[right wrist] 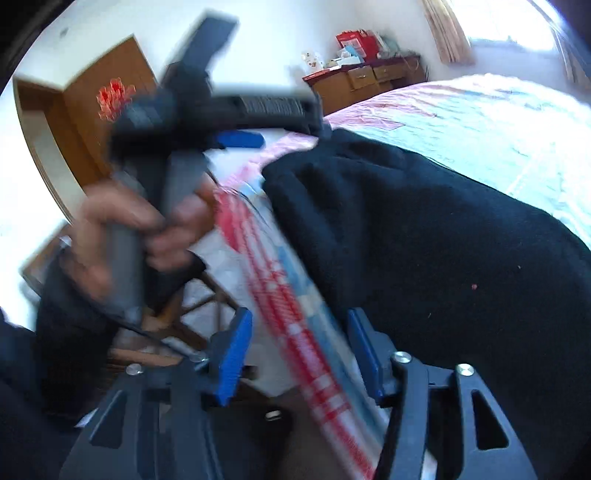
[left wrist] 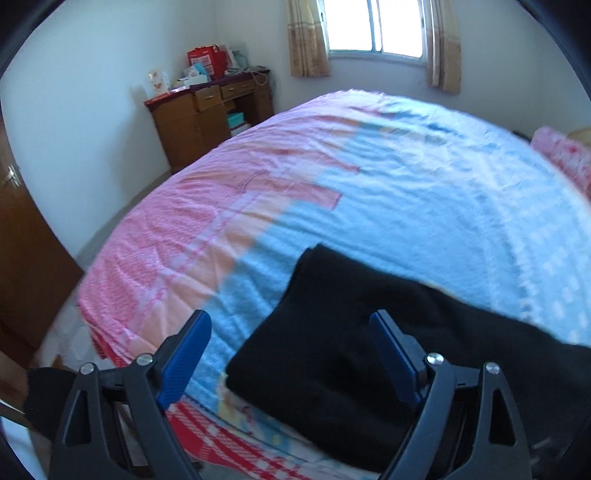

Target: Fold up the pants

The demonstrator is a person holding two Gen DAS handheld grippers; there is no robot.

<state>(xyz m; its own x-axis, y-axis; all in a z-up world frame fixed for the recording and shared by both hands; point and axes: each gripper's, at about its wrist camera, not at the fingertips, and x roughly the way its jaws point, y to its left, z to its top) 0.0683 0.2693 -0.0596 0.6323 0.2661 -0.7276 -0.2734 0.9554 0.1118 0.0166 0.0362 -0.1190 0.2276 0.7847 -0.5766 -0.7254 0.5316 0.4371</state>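
Observation:
The black pants [left wrist: 332,332] lie folded into a thick stack on the near edge of the bed [left wrist: 406,177]; they also show in the right wrist view [right wrist: 443,240]. My left gripper [left wrist: 291,332] is open and empty, hovering over the stack's left end, blue pads spread wide. My right gripper [right wrist: 299,332] is open and empty, above the bed's edge just left of the pants. The left gripper [right wrist: 240,140], held in a hand, shows blurred in the right wrist view.
The bed has a pink and light-blue cover with a red checked border [right wrist: 314,350]. A wooden desk [left wrist: 207,114] with boxes stands by the far wall, a window [left wrist: 373,26] behind. A wooden door [right wrist: 92,110] is at left. A pink pillow [left wrist: 561,155] lies at right.

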